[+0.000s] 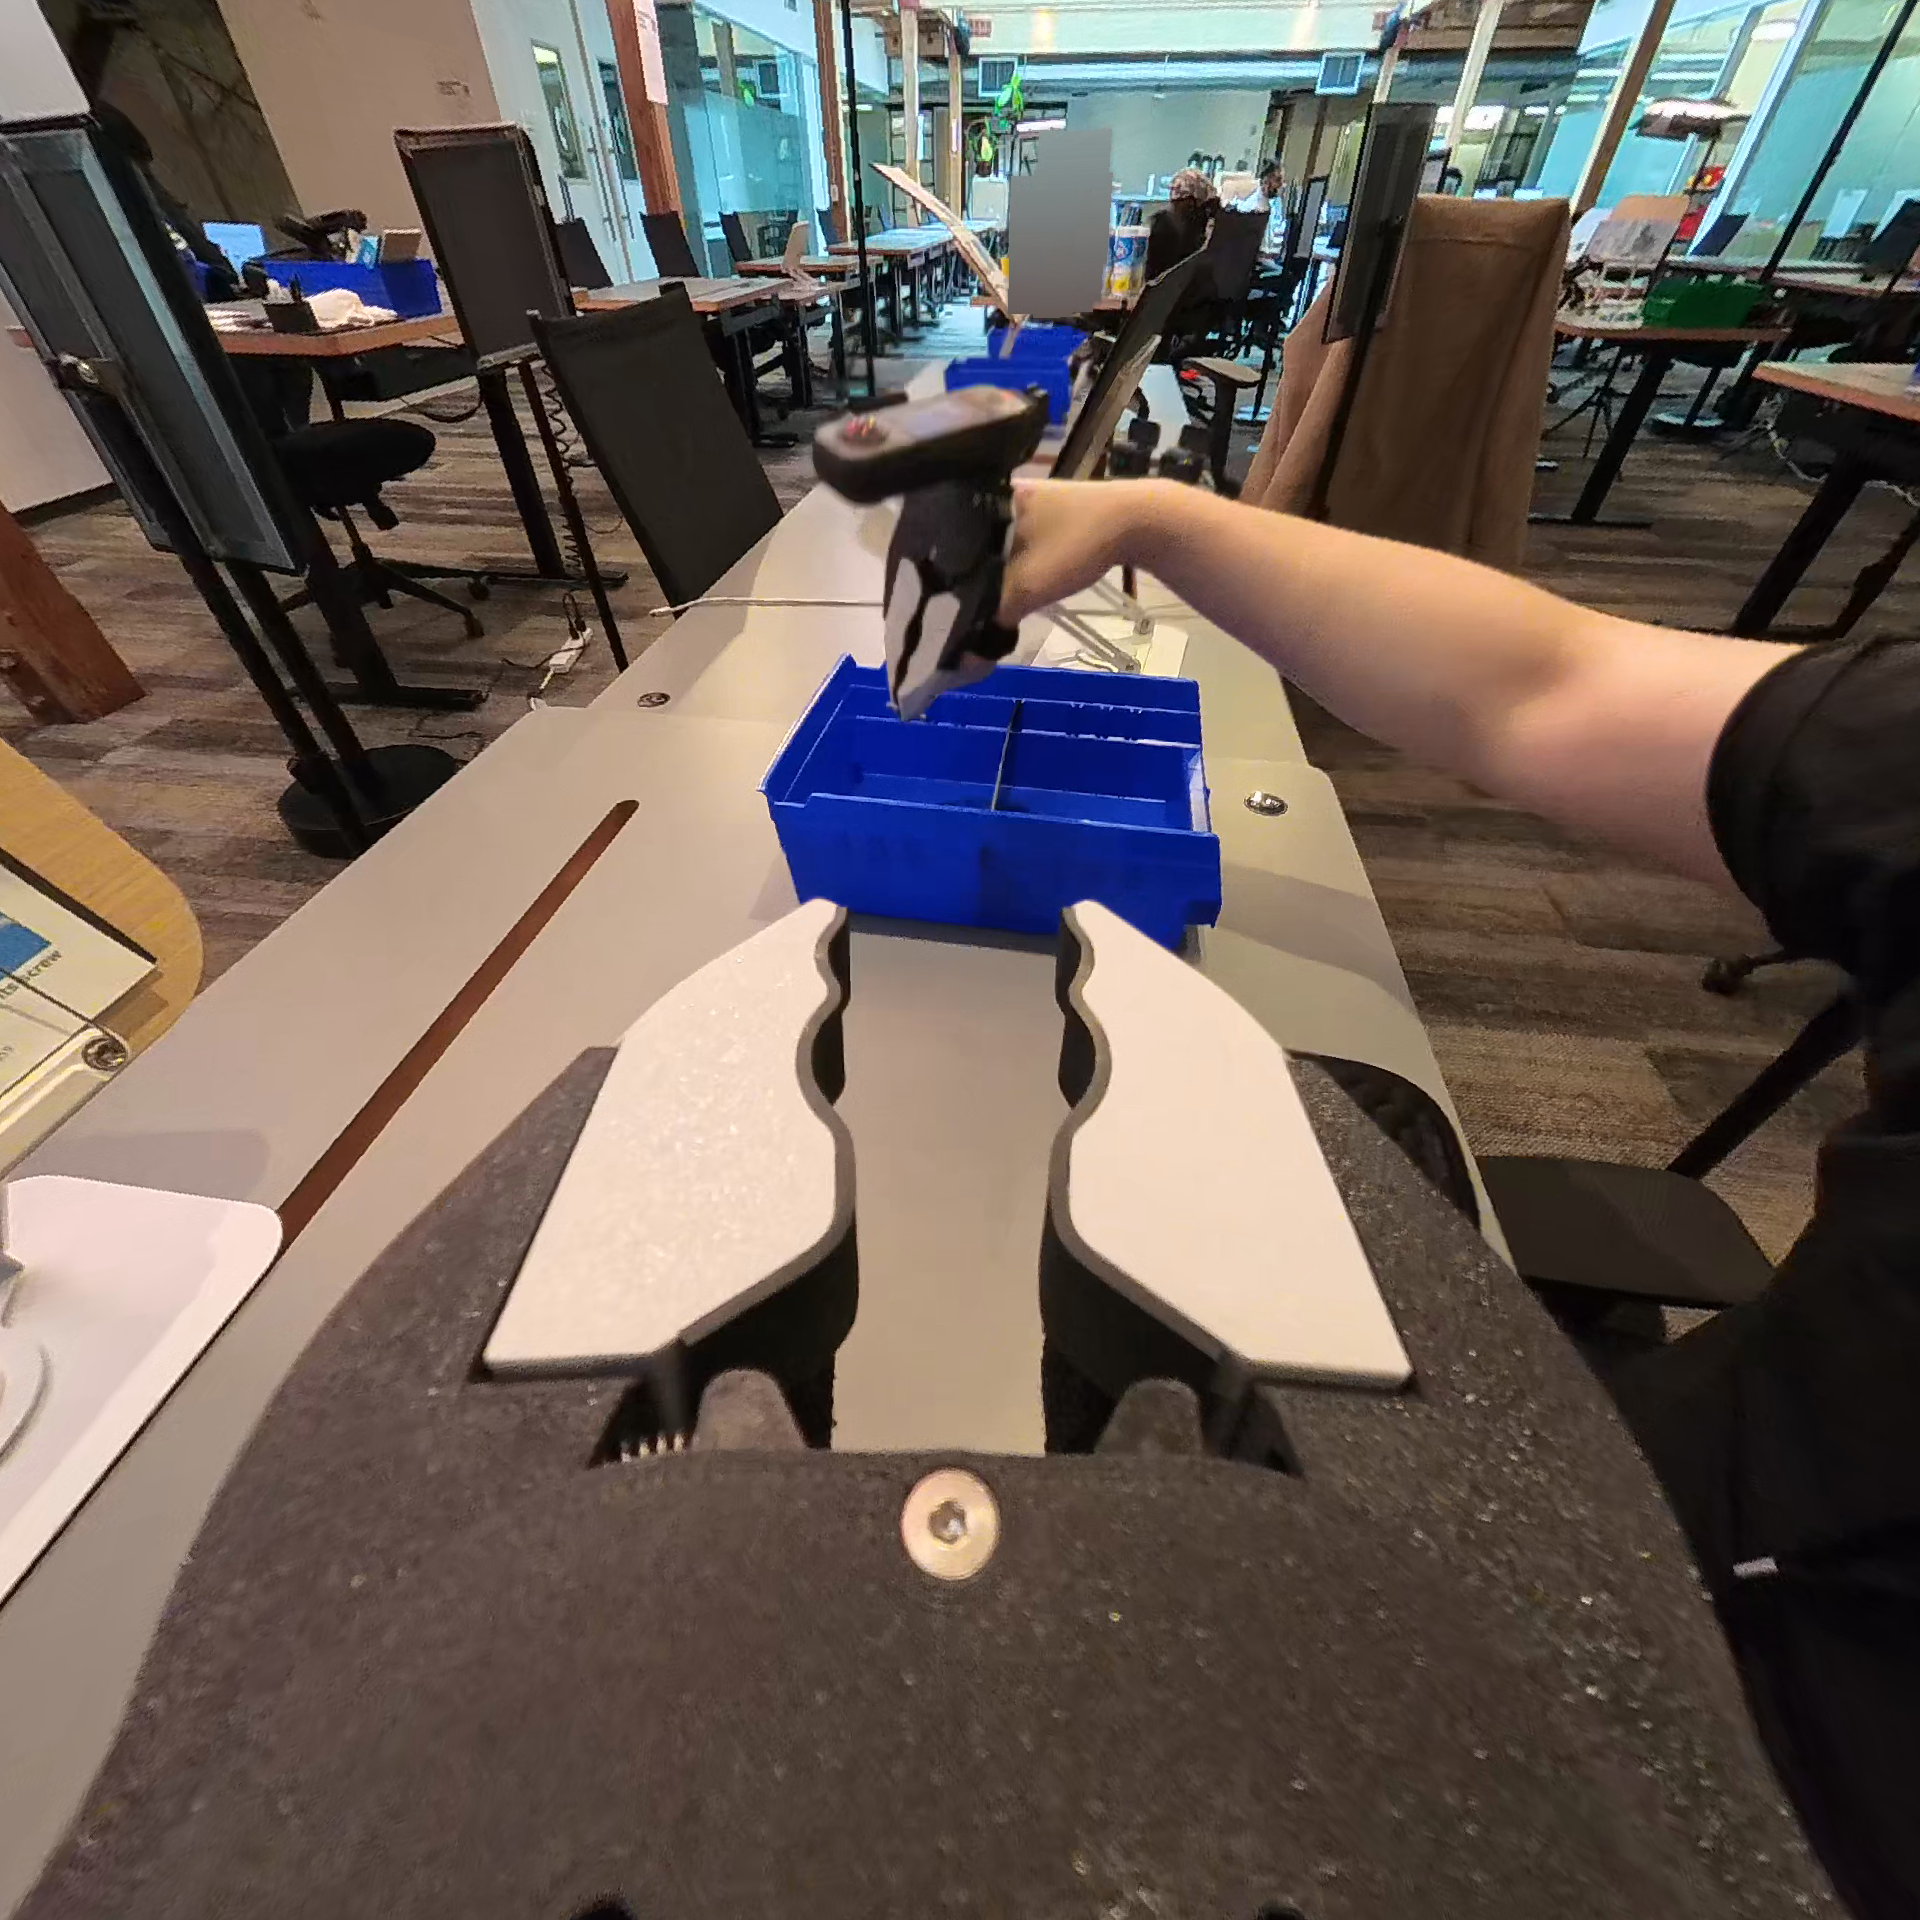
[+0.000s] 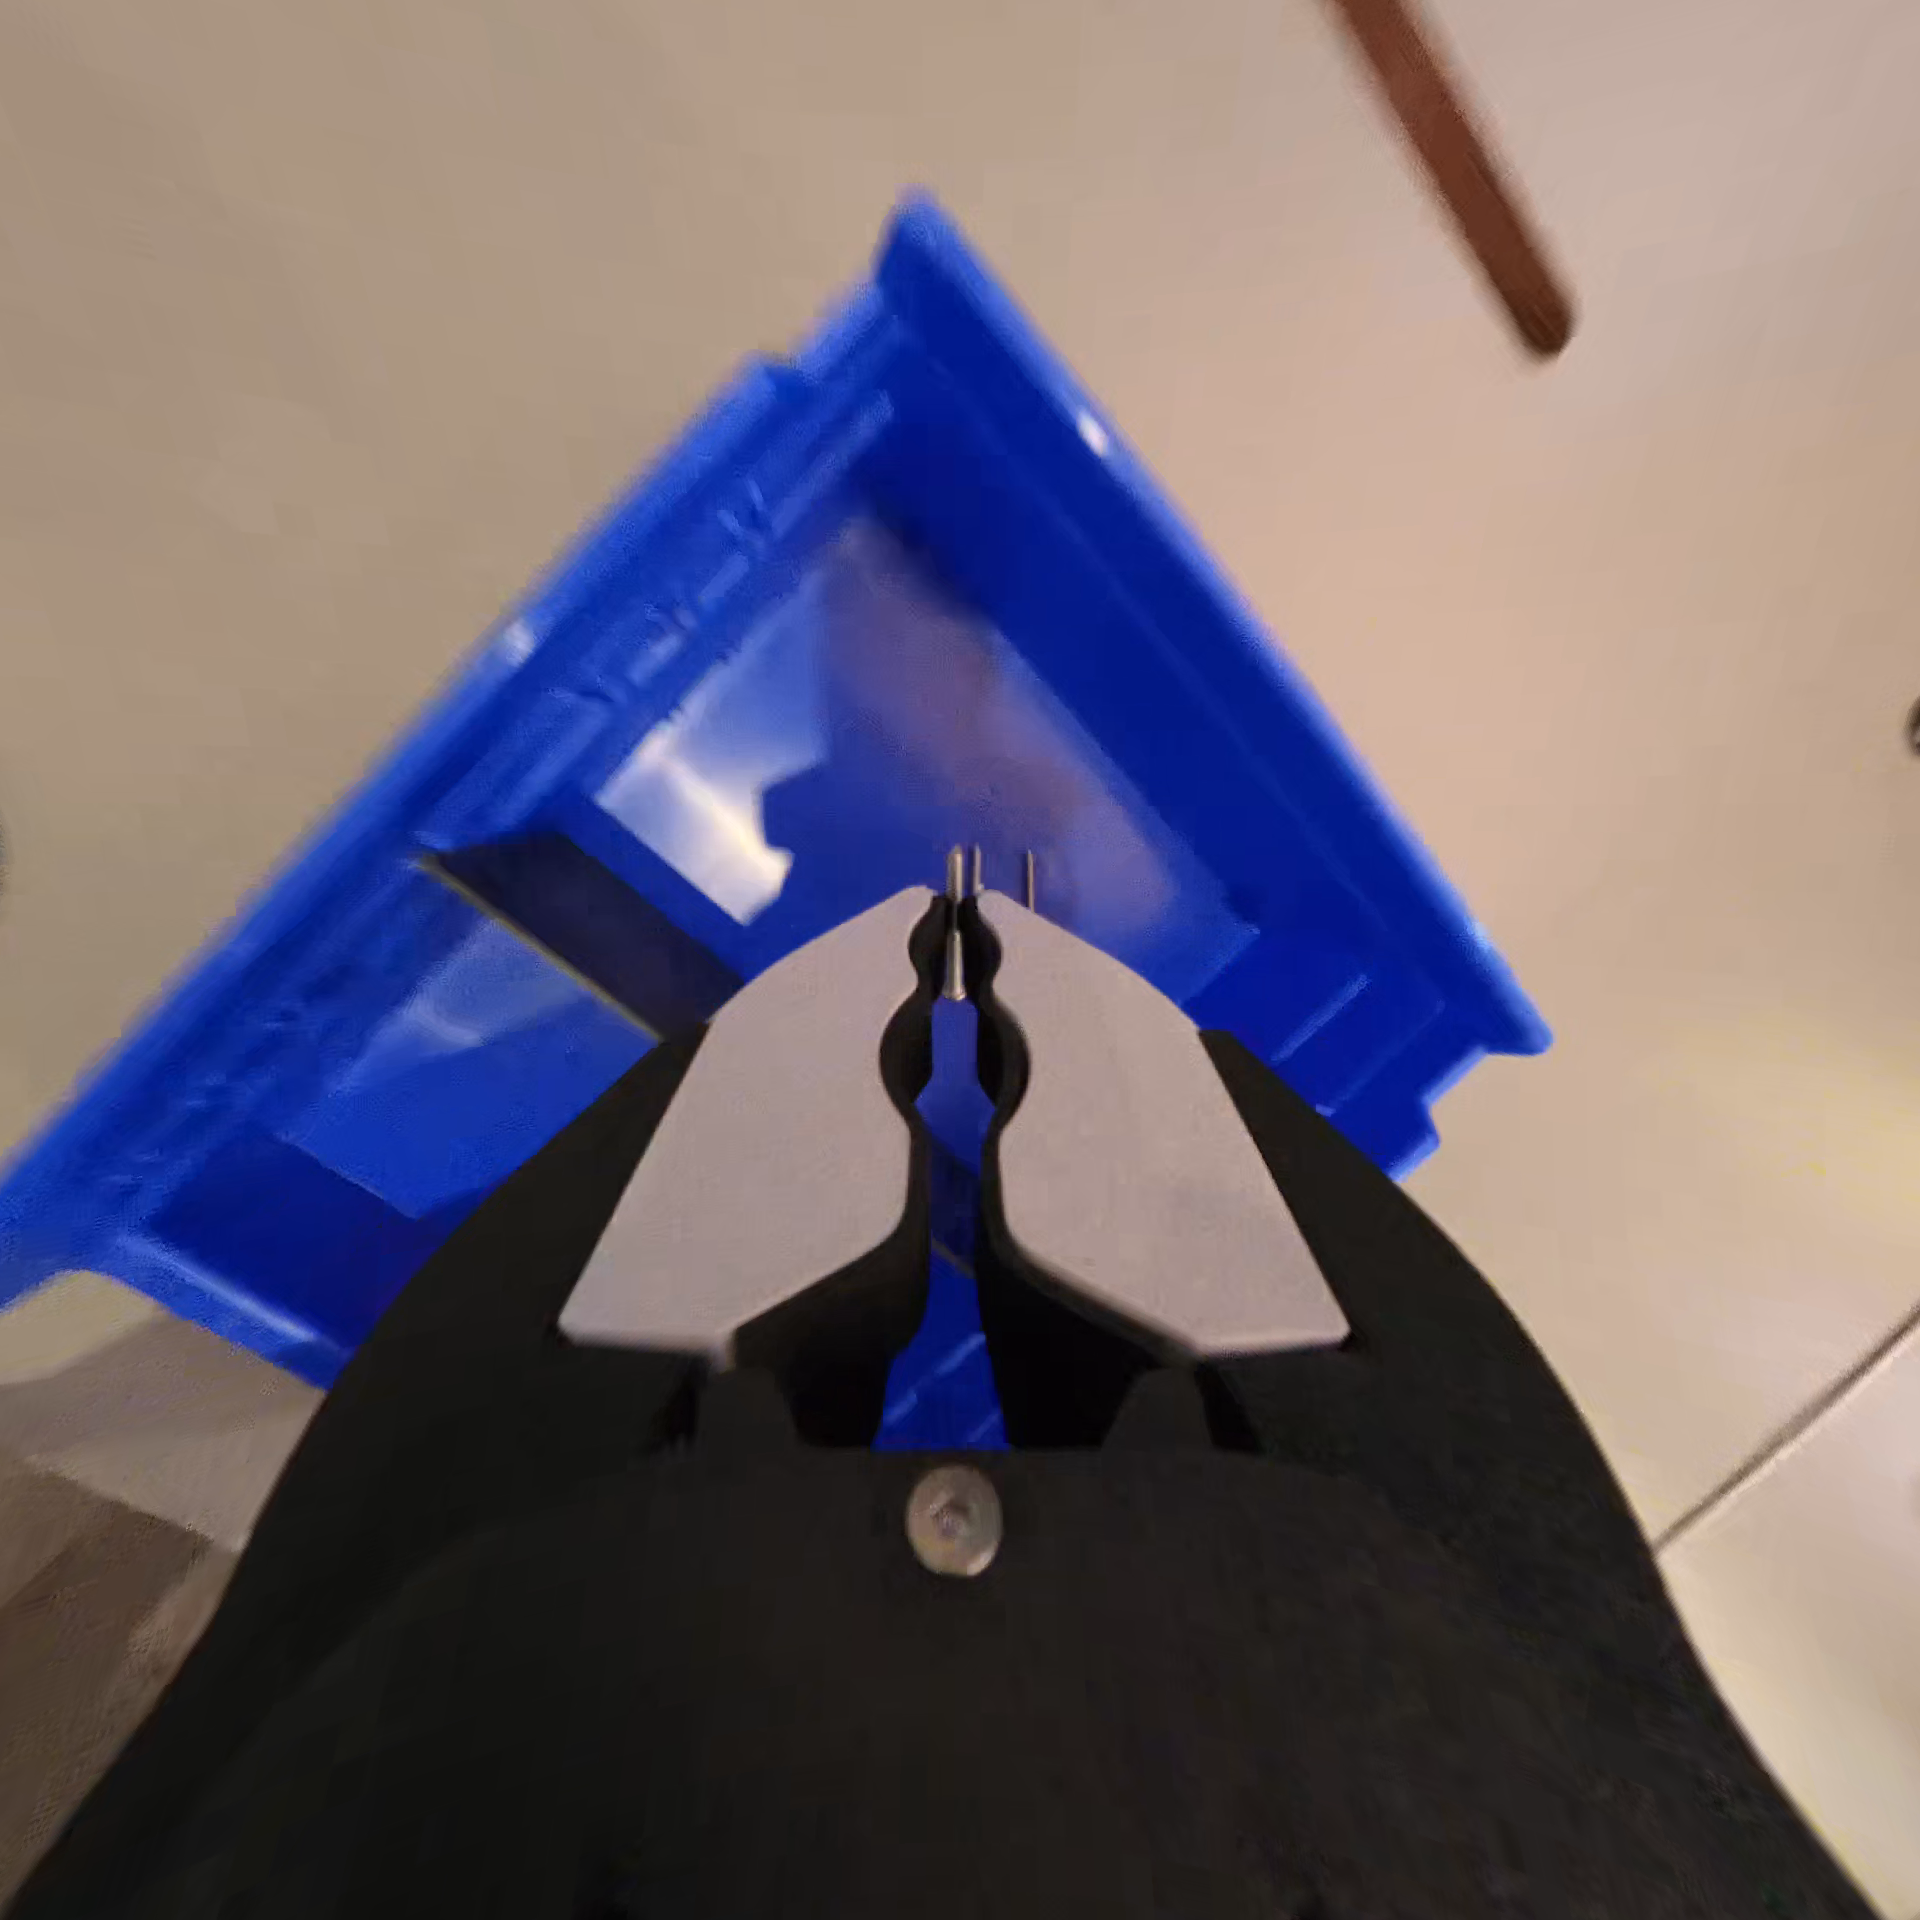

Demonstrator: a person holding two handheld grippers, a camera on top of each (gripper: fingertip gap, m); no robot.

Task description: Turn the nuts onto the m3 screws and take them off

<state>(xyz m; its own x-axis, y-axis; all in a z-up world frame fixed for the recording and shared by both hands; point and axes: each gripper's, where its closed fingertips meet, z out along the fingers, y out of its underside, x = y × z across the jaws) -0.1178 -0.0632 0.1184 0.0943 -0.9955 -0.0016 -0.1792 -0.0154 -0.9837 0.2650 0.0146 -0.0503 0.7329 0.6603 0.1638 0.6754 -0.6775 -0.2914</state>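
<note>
A blue divided bin (image 1: 992, 831) sits on the grey table (image 1: 416, 987). My left gripper (image 1: 945, 920) is open and empty, held just in front of the bin's near wall. My right gripper (image 2: 956, 902) is shut on a thin silver screw (image 2: 954, 961) that stands along its fingers, its tip poking past them. It hangs over the bin (image 2: 1143, 644), whose floor is blurred. In the left wrist view the right gripper (image 1: 909, 707) points down into the bin's back left compartment, held by a hand. No nuts show clearly.
A dark slot (image 1: 468, 997) runs along the table left of the bin. Papers under a clear holder (image 1: 52, 977) lie at the far left. More blue bins (image 1: 1013, 364), chairs and monitor stands lie beyond the table. My hands' fingertips stand some 45 centimetres from each other.
</note>
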